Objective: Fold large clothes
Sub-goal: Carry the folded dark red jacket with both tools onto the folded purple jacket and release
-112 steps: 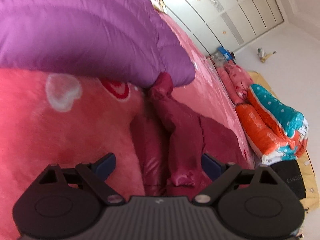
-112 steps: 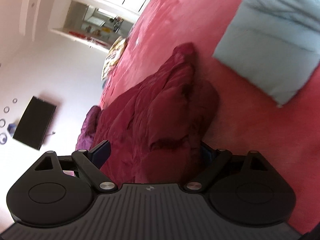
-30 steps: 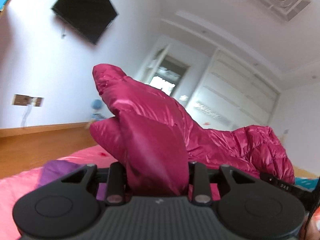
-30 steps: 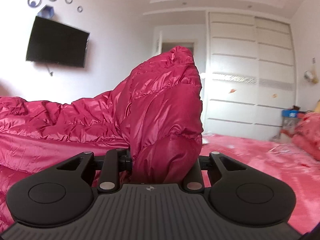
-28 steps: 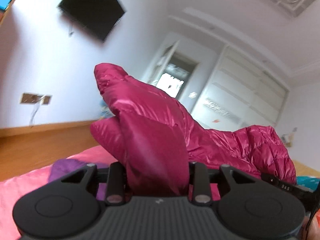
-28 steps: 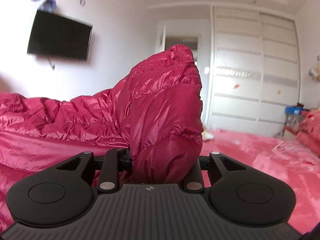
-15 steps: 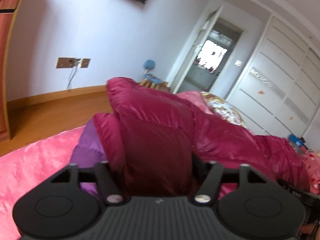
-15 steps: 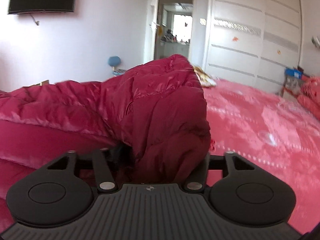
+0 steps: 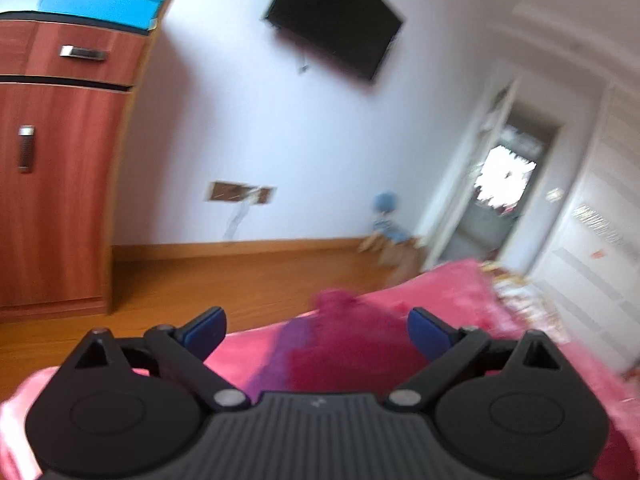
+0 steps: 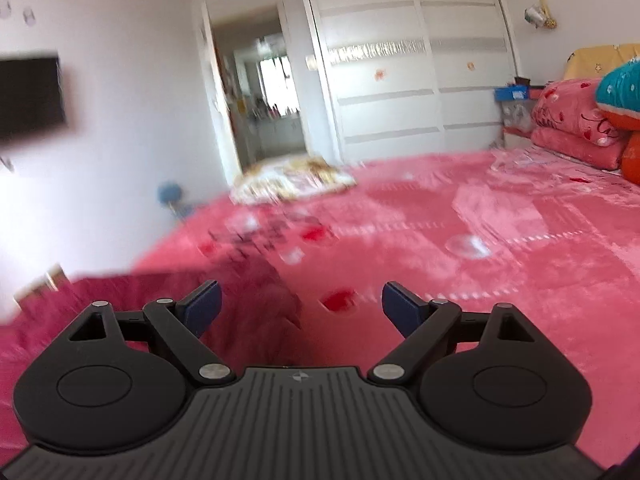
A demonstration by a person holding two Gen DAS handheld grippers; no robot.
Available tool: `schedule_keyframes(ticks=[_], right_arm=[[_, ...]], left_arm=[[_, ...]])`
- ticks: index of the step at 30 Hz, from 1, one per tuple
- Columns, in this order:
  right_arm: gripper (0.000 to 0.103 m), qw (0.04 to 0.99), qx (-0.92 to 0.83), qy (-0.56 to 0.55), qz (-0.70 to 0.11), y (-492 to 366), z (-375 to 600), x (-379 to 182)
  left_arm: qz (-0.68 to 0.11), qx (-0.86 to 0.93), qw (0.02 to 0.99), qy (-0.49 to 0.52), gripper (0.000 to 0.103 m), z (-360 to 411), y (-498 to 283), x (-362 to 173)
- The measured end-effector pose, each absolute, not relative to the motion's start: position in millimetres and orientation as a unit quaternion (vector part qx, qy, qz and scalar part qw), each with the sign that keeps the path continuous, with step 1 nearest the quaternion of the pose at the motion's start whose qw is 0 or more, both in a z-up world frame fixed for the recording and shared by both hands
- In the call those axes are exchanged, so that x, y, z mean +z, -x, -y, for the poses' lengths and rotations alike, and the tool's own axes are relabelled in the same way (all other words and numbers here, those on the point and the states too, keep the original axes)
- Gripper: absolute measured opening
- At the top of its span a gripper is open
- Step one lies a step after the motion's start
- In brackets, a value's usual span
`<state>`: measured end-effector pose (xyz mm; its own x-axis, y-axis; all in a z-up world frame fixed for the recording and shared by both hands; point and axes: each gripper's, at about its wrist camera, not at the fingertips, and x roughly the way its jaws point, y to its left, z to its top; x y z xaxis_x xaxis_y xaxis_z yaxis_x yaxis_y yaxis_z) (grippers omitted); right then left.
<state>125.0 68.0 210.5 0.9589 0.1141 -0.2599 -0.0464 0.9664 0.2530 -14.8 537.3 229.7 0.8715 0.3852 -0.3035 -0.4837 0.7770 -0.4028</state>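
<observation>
Bedroom, pink bedspread (image 10: 500, 240) across bed. Crimson down jacket (image 9: 344, 344) lies on it, beside purple garment (image 9: 292, 340). Left gripper (image 9: 316, 326) and right gripper (image 10: 300, 306) opening wide, holding nothing. Fold looks laid; tidying likely remains.

One crimson jacket (image 9: 352, 344), one purple garment (image 9: 280, 356), two grippers (image 9: 316, 330) (image 10: 300, 304), one television (image 9: 334, 16), one wooden cabinet (image 9: 56, 184), one pink bedspread (image 10: 500, 248), one open doorway (image 10: 260, 96).
</observation>
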Motion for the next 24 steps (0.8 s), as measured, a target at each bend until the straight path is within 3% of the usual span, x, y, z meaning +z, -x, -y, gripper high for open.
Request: schedule_keyframes(ticks=[7,14,24], right_arm=[[0.103,0.971,0.168,-0.083,-0.15,-146,-106,203],[0.103,0.959,0.135,-0.035,-0.246,-191,-132,169],[0.103,0.953,0.122,-0.053,-0.272,-204,-139,139]], left_arm=[[-0.111,0.137,0.963,0.206,0.1,-497,-23,218],[-0.202,0.169,0.959,0.107,0.1,-470,-59,183],[-0.196,0.18,0.961,0.077,0.102,-463,-61,165]])
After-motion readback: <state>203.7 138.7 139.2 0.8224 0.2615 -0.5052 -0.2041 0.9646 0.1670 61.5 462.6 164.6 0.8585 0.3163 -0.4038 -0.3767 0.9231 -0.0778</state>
